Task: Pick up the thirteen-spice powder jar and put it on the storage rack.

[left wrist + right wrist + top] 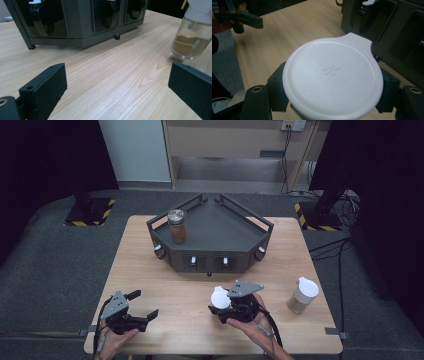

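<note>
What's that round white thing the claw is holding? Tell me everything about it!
It is a round white lid that looks like smooth matte plastic. It has a raised rim, a small flat tab sticking out on one side, and tiny raised dashes near the middle. The right gripper holds it by its edges between the two black fingers, flat top facing the gripper's camera. It sits above the wooden table, just in front of the dark grey rack.

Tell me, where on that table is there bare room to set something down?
Bare wood lies left of the dark rack, out to the table edge, and in the middle strip between the left gripper and the right gripper. It is tighter on the right, where the right gripper holds a white-lidded jar and another jar stands nearby.
</note>
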The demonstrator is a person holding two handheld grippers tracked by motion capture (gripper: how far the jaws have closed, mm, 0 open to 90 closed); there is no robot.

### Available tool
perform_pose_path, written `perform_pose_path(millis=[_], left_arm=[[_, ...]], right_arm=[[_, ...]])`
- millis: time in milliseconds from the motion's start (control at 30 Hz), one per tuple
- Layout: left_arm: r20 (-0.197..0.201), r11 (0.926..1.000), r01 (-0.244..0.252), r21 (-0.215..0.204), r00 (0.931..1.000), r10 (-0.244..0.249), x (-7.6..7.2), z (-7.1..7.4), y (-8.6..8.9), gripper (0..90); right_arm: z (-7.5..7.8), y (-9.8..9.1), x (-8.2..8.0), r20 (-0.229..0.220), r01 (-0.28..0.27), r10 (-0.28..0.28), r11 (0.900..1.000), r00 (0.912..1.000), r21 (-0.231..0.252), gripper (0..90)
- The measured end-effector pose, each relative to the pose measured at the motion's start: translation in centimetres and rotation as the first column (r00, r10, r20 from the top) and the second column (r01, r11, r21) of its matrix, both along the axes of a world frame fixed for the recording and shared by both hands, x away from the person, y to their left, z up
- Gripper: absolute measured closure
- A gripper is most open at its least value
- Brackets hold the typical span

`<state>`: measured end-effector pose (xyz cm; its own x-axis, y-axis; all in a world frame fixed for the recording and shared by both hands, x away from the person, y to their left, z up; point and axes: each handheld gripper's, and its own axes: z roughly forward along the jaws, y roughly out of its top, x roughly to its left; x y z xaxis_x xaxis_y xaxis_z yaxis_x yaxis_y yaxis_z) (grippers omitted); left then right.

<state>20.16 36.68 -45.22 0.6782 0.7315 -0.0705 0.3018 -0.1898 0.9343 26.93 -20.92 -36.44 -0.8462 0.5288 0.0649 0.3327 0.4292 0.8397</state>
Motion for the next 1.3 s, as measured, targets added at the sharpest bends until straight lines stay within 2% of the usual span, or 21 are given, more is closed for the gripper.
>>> perform_pose_path(millis=[200,467,800,1100,1300], left_arm=[[0.000,1.0000,0.000,-0.001,1.0000,0.000,0.0,0.0,0.0,1.0],[-0.001,1.0000,0.000,-0.004,1.0000,0.000,0.0,0.0,0.0,1.0],[-0.003,1.0000,0.000,-0.001,1.0000,0.000,0.1,0.0,0.0,1.0],[-0.006,1.0000,0.001,-0.002,1.0000,-0.001,0.1,0.0,0.0,1.0],[-0.008,1.0000,0.001,-0.002,1.0000,-0.001,0.1,0.0,0.0,1.0]], right_arm=[[1.7,0.4,0.9,-0.013,0.015,-0.016,0.9999,0.9998,-0.006,30.1],[4.1,0.6,2.1,0.000,0.027,-0.027,0.9995,0.9996,-0.013,30.2],[8.0,0.7,3.9,0.039,0.039,-0.039,0.9992,0.9985,-0.010,30.2],[10.6,1.7,6.3,0.053,0.040,-0.040,0.9991,0.9978,-0.013,30.3],[12.3,3.0,7.9,0.056,0.047,-0.045,0.9985,0.9974,-0.030,30.3]])
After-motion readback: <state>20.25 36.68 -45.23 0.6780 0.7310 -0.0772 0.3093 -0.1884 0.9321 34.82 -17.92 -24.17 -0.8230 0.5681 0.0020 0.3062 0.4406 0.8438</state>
